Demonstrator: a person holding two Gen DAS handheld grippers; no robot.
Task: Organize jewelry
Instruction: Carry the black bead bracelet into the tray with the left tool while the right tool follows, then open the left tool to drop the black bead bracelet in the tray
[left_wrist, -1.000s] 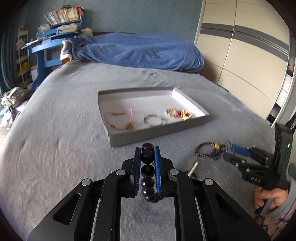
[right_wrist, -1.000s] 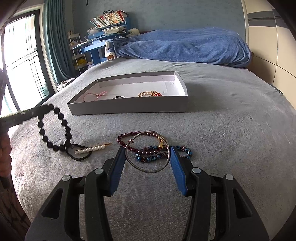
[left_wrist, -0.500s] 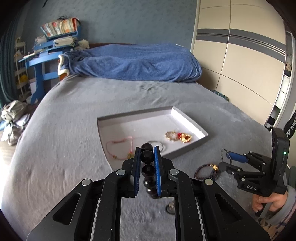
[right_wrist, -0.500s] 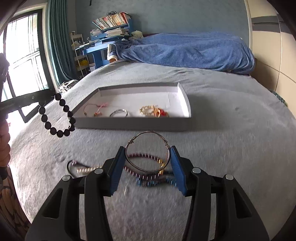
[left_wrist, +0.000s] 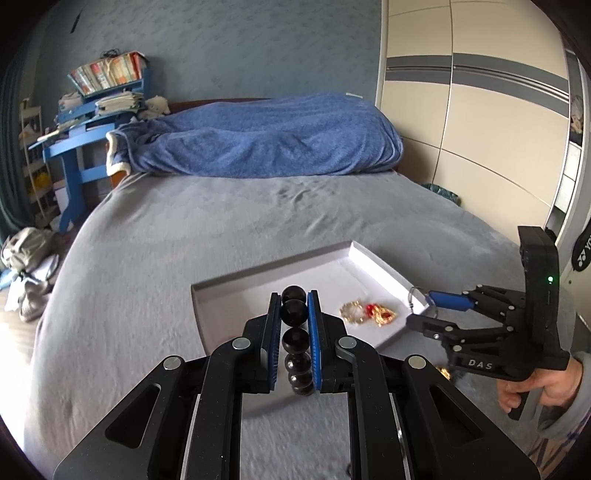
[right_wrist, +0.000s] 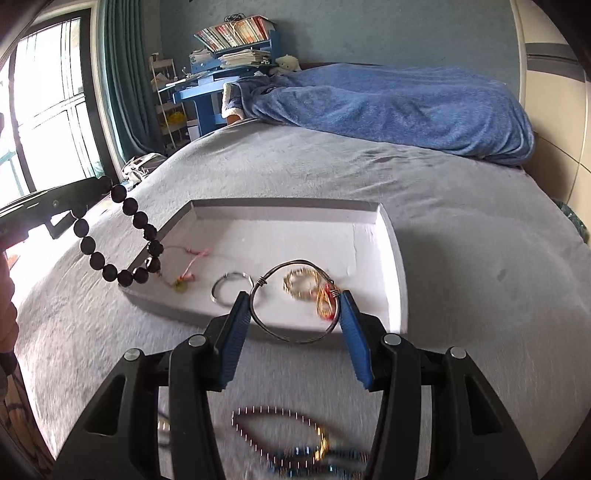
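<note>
Both grippers have risen off the grey bedspread (right_wrist: 461, 229) since a second ago and now hang over the near edge of the white tray (right_wrist: 393, 254), which sat farther ahead before.

Seen from the right wrist, at far left the left gripper (right_wrist: 101, 184) pinches a black bead bracelet (right_wrist: 110, 258), whose loop of round matte beads dangles just above the tray's near left corner. Seen from its own camera, the left gripper (left_wrist: 293, 314) is clenched on those beads (left_wrist: 294, 312), its blue pads pressing them from both sides; the lower part of the loop is hidden behind the fingers.

Inside the tray lie a pink cord bracelet (right_wrist: 190, 264), a small silver ring (right_wrist: 231, 288) and a gold and red piece (right_wrist: 314, 291), the last partly blurred.

The right gripper (right_wrist: 295, 314) grasps a thin dark wire bangle (right_wrist: 295, 301) across its width, held upright-tilted over the tray's front wall; two wire wraps show on its top arc. In the left wrist view its body reads "DAS" (left_wrist: 480, 364), and a green light glows on it. A black bag at the right edge shows partial white lettering, cut off.

Below the right gripper, beaded bracelets (right_wrist: 288, 432) on the bedspread are smeared by motion and hard to make out.
</note>
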